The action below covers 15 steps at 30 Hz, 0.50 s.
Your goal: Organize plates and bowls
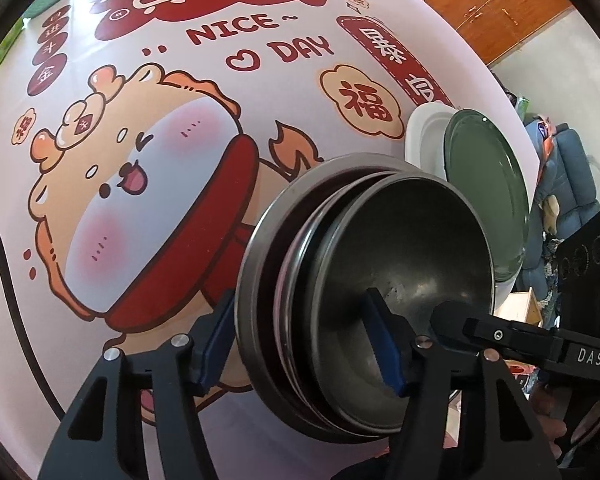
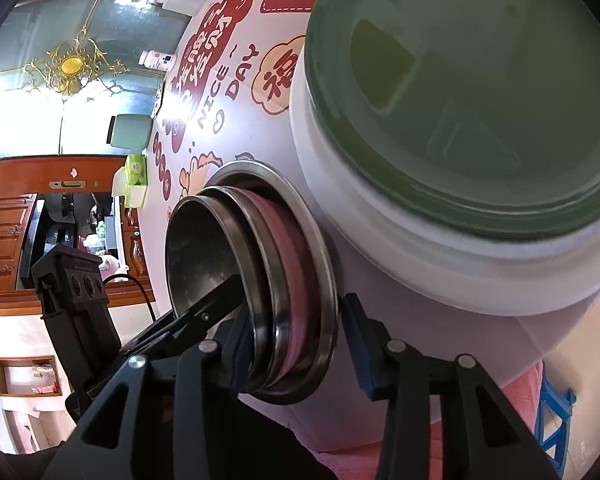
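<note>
Nested steel bowls on a printed cloth, both my grippers at their rims.

The tablecloth [image 1: 204,264] is white with a cartoon dragon and red "NICE DAY" lettering; orange wood cabinets [image 1: 472,4] stand beyond its far edge. My left gripper [image 1: 300,344] straddles the stack of steel bowls [image 1: 400,240], jaws half-wide, one blue pad inside the top bowl, one outside; I cannot tell if they press. My right gripper [image 2: 300,344] straddles the rim's other side, pads apart from it. The green plate [image 2: 460,92] sits on a white dish [image 2: 380,216] just beside, near the table's edge; left of the bowls the cloth lies bare.
</note>
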Available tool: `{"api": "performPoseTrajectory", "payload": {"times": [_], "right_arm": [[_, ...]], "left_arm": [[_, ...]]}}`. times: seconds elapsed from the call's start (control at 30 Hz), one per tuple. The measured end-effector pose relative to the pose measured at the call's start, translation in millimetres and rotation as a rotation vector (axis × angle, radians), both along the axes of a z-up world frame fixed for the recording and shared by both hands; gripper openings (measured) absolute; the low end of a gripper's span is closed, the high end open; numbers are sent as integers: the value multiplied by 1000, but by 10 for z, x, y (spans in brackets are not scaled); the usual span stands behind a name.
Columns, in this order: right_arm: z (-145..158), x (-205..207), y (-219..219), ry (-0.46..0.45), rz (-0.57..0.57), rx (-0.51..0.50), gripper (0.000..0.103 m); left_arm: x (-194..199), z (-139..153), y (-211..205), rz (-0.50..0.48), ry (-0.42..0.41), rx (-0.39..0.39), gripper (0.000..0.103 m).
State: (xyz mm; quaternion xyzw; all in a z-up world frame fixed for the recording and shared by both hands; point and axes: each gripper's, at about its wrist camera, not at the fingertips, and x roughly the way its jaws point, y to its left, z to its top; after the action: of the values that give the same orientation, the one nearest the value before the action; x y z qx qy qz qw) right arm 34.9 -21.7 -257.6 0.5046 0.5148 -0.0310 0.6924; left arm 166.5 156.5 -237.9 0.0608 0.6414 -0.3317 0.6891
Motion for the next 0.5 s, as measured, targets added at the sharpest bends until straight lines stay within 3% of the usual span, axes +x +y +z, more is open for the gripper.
{"api": "performPoseTrajectory", "payload": {"times": [0.5], "right_arm": [[19,11,12,0,11,-34,37]], "left_arm": [[41,-30,14,7,28,-61,49]]}}
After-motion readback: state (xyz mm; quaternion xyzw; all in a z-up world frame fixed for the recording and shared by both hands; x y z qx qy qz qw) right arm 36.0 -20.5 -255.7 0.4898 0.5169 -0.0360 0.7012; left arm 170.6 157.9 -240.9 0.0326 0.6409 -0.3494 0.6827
